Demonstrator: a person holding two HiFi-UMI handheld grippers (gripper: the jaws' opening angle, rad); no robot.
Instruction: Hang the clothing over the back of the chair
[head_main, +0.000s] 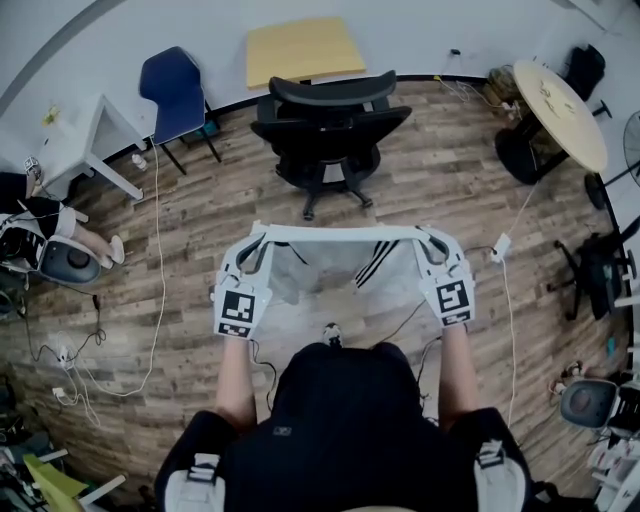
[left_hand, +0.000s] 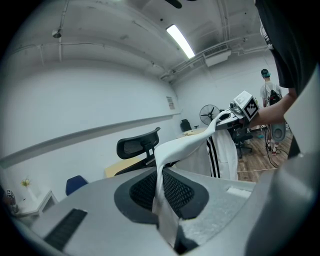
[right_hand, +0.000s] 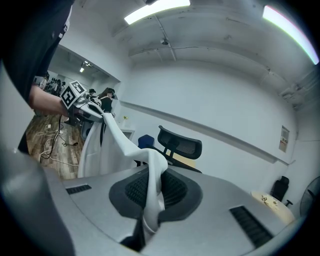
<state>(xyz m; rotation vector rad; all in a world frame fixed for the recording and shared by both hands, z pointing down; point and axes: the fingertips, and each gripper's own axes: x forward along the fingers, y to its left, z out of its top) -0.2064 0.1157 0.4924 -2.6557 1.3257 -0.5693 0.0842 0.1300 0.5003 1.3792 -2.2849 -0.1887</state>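
Floor (head_main: 180, 260) under outstretched arms (head_main: 233, 375) (garment (head_main: 335, 233) taut)

The clothing (head_main: 335, 234) hangs between left tool (head_main: 258, 238) and right tool (head_main: 426, 238), chair (head_main: 330, 125) beyond.

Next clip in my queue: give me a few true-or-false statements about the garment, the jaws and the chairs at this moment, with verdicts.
1. The left gripper and the right gripper each have their jaws closed on the white garment. True.
2. The garment is draped over the back of the black office chair. False: it is stretched between the two grippers, in front of the chair and apart from it.
3. The garment has black stripes. True.
4. In the head view, the blue chair stands to the right of the black office chair. False: it stands to its left.
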